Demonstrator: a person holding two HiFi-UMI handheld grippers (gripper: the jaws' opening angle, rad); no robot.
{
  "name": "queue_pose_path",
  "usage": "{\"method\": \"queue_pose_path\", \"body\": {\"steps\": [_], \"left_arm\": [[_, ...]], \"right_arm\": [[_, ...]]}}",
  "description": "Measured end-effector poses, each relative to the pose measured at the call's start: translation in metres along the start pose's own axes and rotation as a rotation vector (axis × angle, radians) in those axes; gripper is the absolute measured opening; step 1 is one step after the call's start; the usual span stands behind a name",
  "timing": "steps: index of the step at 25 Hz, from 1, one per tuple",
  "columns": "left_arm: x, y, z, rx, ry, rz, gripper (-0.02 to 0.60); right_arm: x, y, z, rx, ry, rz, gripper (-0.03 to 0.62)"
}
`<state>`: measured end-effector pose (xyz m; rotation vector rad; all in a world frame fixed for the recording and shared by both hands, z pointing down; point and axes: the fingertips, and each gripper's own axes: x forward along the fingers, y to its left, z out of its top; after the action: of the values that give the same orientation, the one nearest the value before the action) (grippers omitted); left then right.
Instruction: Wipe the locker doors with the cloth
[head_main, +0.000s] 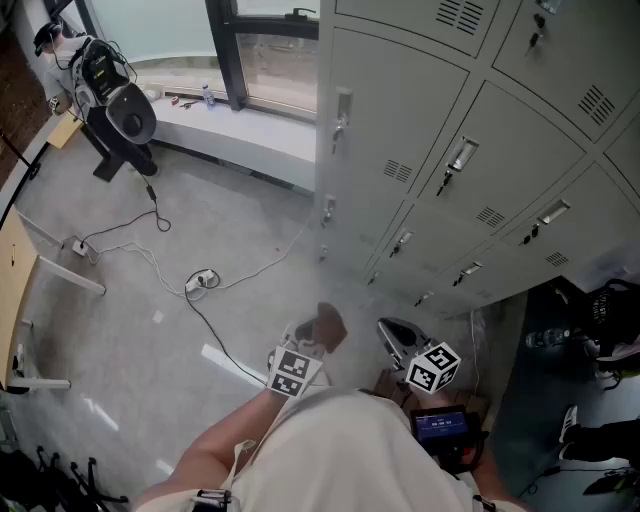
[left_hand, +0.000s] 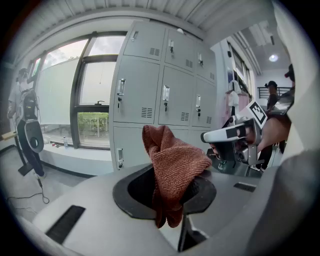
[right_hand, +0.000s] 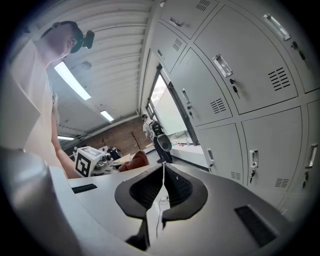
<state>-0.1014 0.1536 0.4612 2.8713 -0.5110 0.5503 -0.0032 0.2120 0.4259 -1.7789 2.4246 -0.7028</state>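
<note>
rust-brown ribbed cloth (left_hand: 172, 165): bunched up, clamped in the left claw (left_hand: 169, 197), top fold standing up, lower end hanging below the jaws, clear of the doors. light-grey metal locker doors (left_hand: 176, 95): all shut, louvred vents, chrome latch handles, keys in several locks.

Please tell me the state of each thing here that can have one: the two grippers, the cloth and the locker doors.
Left gripper: shut on the cloth.
Right gripper: shut, with nothing between its jaws.
Cloth: bunched up, held clear of the lockers.
Locker doors: all those in view are closed.
</note>
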Motion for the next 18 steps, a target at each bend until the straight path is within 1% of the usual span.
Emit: {"method": "queue_pose_path", "body": {"steps": [8,13,18], "left_arm": [[-0.001,0.031,-0.003,-0.026,-0.001,0.052,0.072],[0.002,0.053,-0.002,-0.045,0.006,0.123,0.072],[0.02,0.074,0.01,-0.061,0.019,0.188,0.072]], "right_arm": [[0.028,-0.014,0.0,0.021,0.04,0.012,0.018],[0.063,-0.022,0.007,0.028,0.049,0.097,0.018],[0.093,-0.043,0.032,0.022,0.04,0.157,0.018]]}}
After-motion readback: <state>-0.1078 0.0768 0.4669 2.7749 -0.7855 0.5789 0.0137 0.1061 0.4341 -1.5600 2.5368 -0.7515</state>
